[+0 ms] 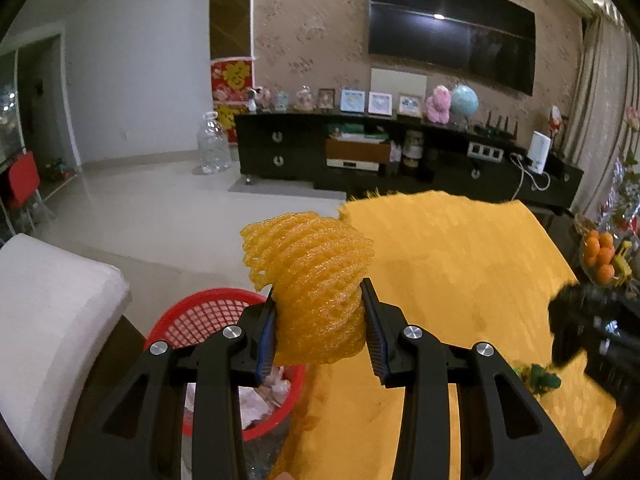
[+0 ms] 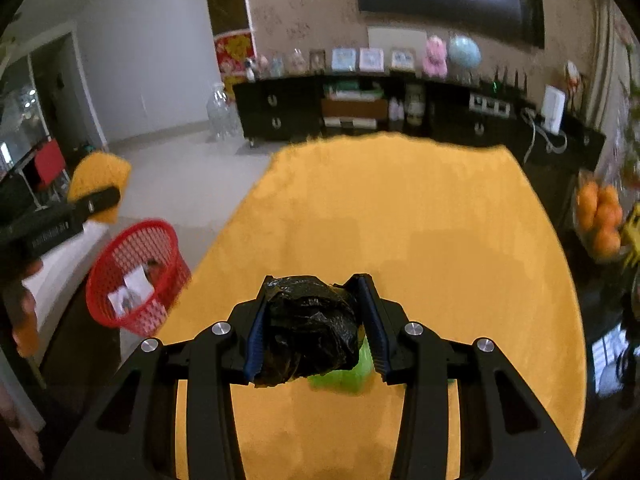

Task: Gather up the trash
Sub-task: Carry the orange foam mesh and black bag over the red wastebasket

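My left gripper (image 1: pixel 320 308) is shut on a yellow foam fruit net (image 1: pixel 312 276) and holds it above the right rim of a red mesh trash basket (image 1: pixel 208 312), which has crumpled paper inside. In the right wrist view the left gripper (image 2: pixel 100 200) with the net (image 2: pixel 98 176) hangs up and left of the basket (image 2: pixel 136 276). My right gripper (image 2: pixel 316 312) is shut on a crumpled black plastic bag (image 2: pixel 308 336) above the yellow table (image 2: pixel 400 220). A green scrap (image 2: pixel 344 376) lies just under it. The right gripper (image 1: pixel 592 328) shows blurred at the right of the left wrist view.
The basket stands beside the table's left edge, next to a white cushioned seat (image 1: pixel 48 312). A bowl of oranges (image 2: pixel 600 220) stands off the table's right side. A dark TV cabinet (image 1: pixel 400 156) and a large water bottle (image 1: pixel 212 144) stand across the floor.
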Demonstrator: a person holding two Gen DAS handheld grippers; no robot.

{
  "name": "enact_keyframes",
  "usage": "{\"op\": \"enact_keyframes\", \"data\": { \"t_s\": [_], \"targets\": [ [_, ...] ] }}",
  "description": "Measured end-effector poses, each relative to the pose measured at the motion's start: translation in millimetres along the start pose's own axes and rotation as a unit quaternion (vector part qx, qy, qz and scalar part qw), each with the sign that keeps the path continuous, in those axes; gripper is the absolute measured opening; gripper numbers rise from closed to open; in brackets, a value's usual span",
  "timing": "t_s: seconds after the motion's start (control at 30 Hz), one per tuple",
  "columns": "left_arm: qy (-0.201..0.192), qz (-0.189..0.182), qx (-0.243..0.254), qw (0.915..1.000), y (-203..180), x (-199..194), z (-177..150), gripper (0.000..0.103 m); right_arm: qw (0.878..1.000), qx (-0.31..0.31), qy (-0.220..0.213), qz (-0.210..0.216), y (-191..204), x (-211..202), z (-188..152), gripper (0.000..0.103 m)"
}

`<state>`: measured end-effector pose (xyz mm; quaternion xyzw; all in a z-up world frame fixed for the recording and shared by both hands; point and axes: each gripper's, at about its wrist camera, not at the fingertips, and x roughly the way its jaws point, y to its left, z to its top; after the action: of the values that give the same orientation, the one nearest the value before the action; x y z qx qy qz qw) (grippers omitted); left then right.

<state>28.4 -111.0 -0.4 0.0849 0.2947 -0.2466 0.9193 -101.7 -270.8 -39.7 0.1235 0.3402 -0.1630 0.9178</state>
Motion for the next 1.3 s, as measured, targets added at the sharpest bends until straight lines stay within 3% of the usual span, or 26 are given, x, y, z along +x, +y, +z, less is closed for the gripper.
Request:
{"op": "enact_keyframes", "data": {
  "t_s": [0.33, 0.5, 0.87, 1.3],
  "targets": [
    [-0.028, 0.031, -0.027, 0.9988, 30.0, -8.5, 18.2, 0.036, 0.997, -0.039, -0.068, 0.022, 31.3, -5.2, 79.3, 0.041],
    [-0.036, 0.047, -0.020, 0.9981, 33.9, -11.7, 19.9, 0.036, 0.994, -0.057, -0.084, 0.029, 40.6, 3.0, 97.1, 0.041],
    [-0.057, 0.067, -0.016, 0.9960, 50.7, -16.4, 58.4, 0.036, 0.995, -0.047, -0.069, 0.055, 46.5, 34.9, 99.6, 0.041],
    [-0.013, 0.096, -0.055, 0.9938, 98.7, 5.9, 34.4, 0.036, 0.996, -0.057, -0.042, 0.057, 71.8, 59.0, 90.5, 0.041]
  ]
}}
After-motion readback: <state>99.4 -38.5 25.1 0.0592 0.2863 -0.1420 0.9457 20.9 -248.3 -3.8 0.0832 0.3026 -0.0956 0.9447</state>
